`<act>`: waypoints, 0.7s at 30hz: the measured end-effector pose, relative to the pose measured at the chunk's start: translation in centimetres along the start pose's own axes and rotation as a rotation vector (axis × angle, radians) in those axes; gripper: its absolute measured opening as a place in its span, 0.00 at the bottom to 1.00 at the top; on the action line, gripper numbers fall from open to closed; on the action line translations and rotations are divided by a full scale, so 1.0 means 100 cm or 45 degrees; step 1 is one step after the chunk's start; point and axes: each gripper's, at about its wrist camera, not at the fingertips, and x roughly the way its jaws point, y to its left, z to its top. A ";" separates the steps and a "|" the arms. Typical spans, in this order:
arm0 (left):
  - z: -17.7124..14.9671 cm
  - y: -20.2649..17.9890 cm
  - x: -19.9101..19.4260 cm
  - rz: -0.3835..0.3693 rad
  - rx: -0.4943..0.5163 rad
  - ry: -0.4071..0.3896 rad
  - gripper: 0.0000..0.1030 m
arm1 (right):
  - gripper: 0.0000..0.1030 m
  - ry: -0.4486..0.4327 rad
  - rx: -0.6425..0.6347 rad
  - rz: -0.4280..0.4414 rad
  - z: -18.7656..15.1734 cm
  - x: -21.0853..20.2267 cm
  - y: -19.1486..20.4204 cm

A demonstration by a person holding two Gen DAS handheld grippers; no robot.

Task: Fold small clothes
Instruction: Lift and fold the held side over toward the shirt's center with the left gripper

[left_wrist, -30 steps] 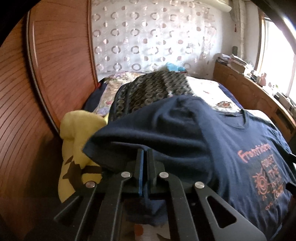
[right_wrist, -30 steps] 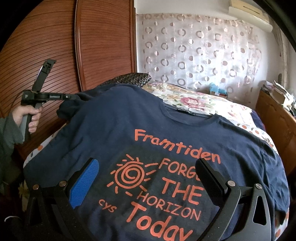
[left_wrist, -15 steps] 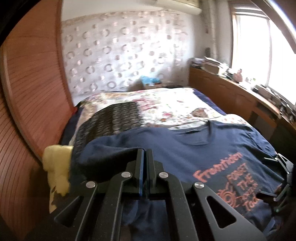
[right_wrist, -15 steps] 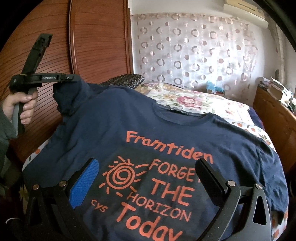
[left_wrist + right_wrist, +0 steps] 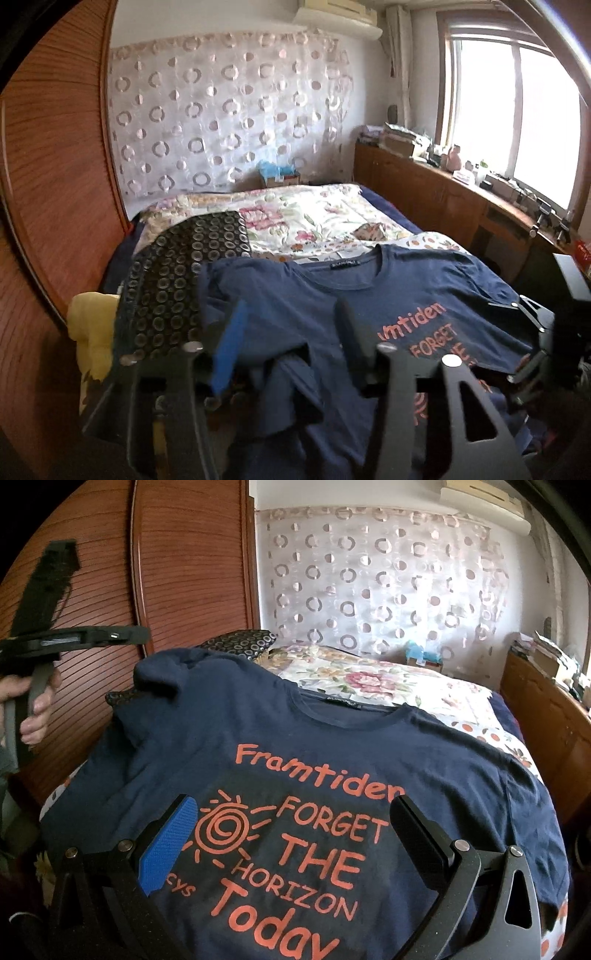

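Your left gripper (image 5: 291,332) is spread above the navy T-shirt's (image 5: 332,746) bunched left sleeve (image 5: 291,376), gripping nothing. Your right gripper (image 5: 291,834) is likewise spread, hovering over the orange print (image 5: 295,849). The T-shirt lies face-up on the floral bedspread (image 5: 306,218), beside a ring-patterned dark cloth (image 5: 177,280).

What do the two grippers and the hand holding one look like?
Both grippers are matte black linkage frames with silver pivot bolts. On the right gripper and the left gripper, one finger carries a textured blue pad, the other is black. The left hand is bare, with a grey-green sleeve. No cables are clearly visible.
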 end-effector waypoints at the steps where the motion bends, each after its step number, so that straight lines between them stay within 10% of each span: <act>1: -0.002 0.002 -0.005 0.005 -0.007 -0.011 0.64 | 1.00 0.001 -0.003 0.005 0.001 0.000 0.000; 5: -0.013 0.010 -0.032 0.023 -0.033 -0.055 0.78 | 1.00 -0.001 -0.033 0.056 0.012 0.009 0.005; 21: -0.061 0.026 -0.061 0.161 -0.078 -0.070 0.78 | 0.76 0.020 -0.229 0.419 0.087 0.110 0.071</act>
